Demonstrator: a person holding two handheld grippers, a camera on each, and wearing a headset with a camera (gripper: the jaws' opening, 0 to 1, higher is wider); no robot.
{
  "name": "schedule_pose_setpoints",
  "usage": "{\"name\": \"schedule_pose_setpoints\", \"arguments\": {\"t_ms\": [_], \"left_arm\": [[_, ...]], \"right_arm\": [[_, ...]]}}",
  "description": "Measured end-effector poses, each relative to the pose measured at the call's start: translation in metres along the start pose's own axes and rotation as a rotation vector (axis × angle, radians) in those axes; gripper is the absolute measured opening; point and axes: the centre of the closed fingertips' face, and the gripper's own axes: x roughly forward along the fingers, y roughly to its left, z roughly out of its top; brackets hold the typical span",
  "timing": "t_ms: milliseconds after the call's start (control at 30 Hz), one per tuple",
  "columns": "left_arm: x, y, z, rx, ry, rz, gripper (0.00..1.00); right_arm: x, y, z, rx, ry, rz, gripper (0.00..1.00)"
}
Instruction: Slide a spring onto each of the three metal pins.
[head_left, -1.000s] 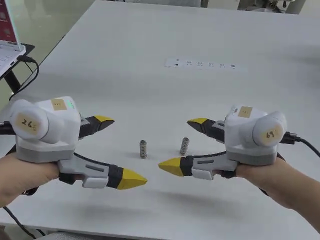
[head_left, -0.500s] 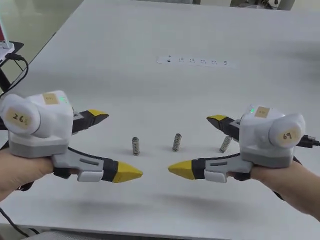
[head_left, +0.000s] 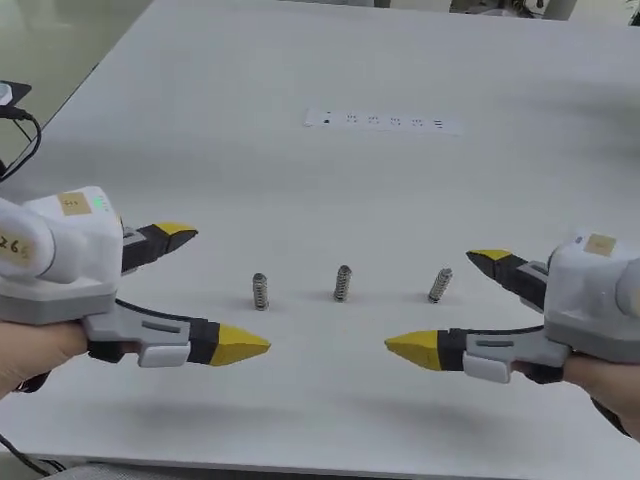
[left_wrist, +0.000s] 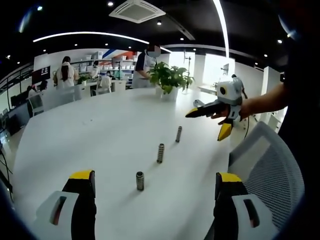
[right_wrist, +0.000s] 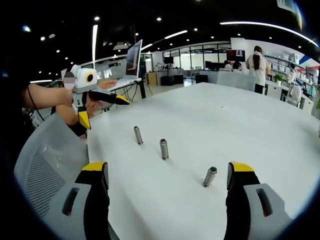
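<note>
Three small metal springs stand in a row on the white table: the left spring (head_left: 260, 291), the middle spring (head_left: 343, 283) and the right spring (head_left: 440, 285). The same springs appear in the left gripper view, nearest (left_wrist: 140, 180), middle (left_wrist: 160, 153), farthest (left_wrist: 178, 134), and in the right gripper view, nearest (right_wrist: 210, 176), middle (right_wrist: 164, 149), farthest (right_wrist: 138, 135). My left gripper (head_left: 207, 290) is open, left of the row. My right gripper (head_left: 450, 303) is open, just right of the right spring. Nothing sits between either pair of jaws.
A white power strip (head_left: 383, 122) lies flat on the table (head_left: 300, 190) beyond the springs. A mesh chair back (left_wrist: 265, 160) shows beside the table edge. A laptop (right_wrist: 131, 62) and several people stand in the background of the office.
Both grippers have drawn apart, the left one leftward and the right one rightward. The third spring, hidden behind the right gripper before, now stands in plain sight.
</note>
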Motion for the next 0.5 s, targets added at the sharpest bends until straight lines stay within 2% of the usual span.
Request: {"name": "schedule_pose_setpoints", "arguments": {"t_ms": [267,500], "left_arm": [[-0.003,-0.001,-0.006,-0.020,-0.001,0.009,0.97],[-0.007,-0.003,-0.013,-0.041,-0.004,0.022,0.97]], "right_arm": [[-0.023,-0.007,-0.013,0.059,-0.004,-0.046,0.99],[-0.030,-0.017,-0.020,0.107,0.000,-0.076,0.99]]}}
